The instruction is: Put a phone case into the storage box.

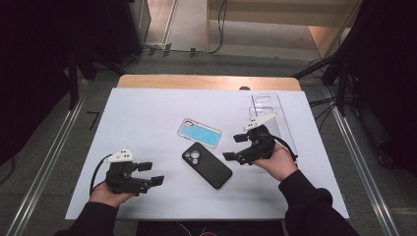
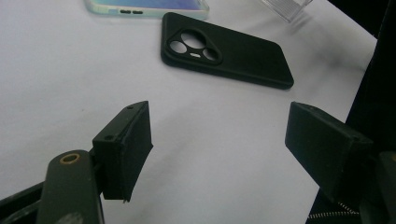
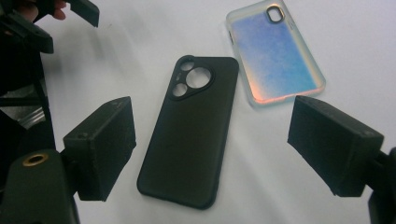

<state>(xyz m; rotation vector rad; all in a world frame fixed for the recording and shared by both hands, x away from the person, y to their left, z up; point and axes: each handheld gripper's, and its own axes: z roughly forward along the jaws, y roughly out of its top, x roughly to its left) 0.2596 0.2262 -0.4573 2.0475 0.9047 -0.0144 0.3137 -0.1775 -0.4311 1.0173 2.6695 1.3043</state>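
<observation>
A black phone [image 1: 207,165] is lying flat near the middle of the white table [image 1: 147,113], camera side up, with its lens cluster turned toward the far edge. It is being framed between the jaws in the right gripper view [image 3: 187,135], where it is seen lying on the table beyond the pads, untouched by them. Just beyond it, apart by a narrow strip of table, an iridescent phone case [image 1: 199,132] is lying with its hollow side up; in the right gripper view [image 3: 275,56] its blue-to-orange sheen is being shown.

The right gripper [image 1: 235,147] is being held just beside the phone's right edge, its jaws spread apart with nothing pinched between them. The left gripper [image 1: 150,174] is being held near the table's near-left part, well apart from the phone; its jaws are likewise being kept spread over bare table, as is seen in the left gripper view [image 2: 219,140], with the phone [image 2: 229,51] lying farther off. A clear plastic tray [image 1: 268,110] is resting at the far right of the table, behind the right hand [image 1: 278,164].
</observation>
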